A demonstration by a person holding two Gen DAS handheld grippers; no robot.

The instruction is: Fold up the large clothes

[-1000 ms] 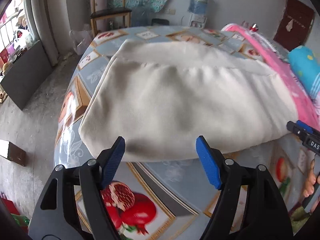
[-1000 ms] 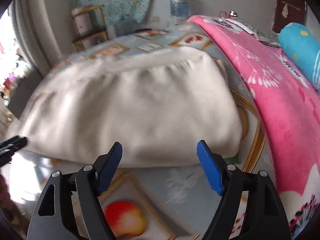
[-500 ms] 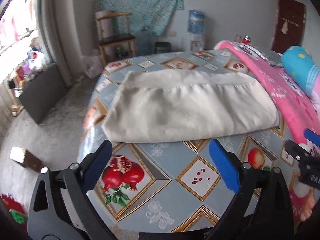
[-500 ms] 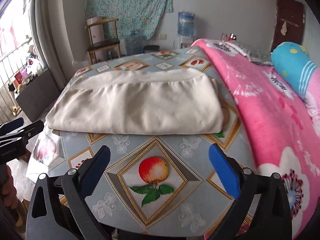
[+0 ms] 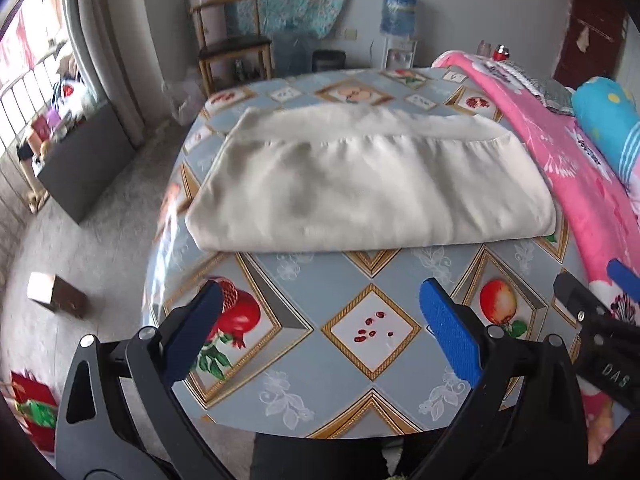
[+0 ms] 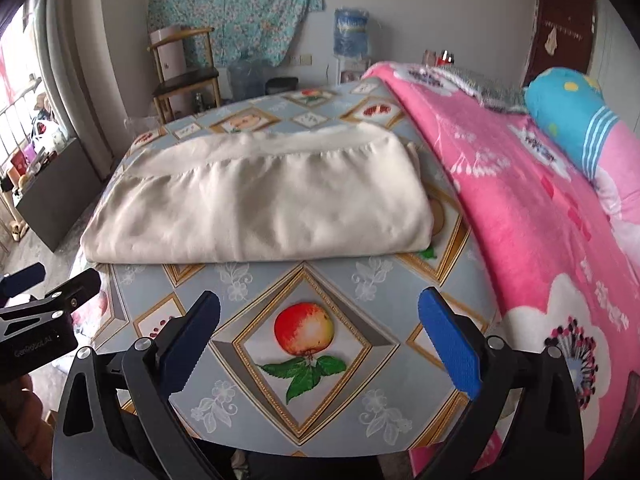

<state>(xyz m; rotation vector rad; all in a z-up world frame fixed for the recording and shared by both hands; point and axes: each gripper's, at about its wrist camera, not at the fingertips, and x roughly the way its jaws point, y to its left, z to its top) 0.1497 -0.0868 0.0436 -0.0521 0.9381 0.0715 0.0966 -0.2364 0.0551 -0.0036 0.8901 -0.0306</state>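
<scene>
A cream garment [image 5: 372,188] lies folded into a flat rectangle on the table with the fruit-patterned cloth [image 5: 360,332]; it also shows in the right wrist view [image 6: 260,208]. My left gripper [image 5: 320,328] is open and empty, held above the table's near edge, well back from the garment. My right gripper [image 6: 320,328] is open and empty too, above the near edge to the right. Each gripper shows at the edge of the other's view.
A pink blanket [image 6: 540,200] and a blue pillow [image 6: 568,108] lie on the right side. A wooden chair [image 5: 232,48], a water dispenser [image 5: 398,24] and a dark cabinet [image 5: 84,160] stand beyond the table. A small box [image 5: 56,294] sits on the floor at left.
Both grippers have pulled back and up from the garment's near edge to the table's front edge. The garment lies as it did.
</scene>
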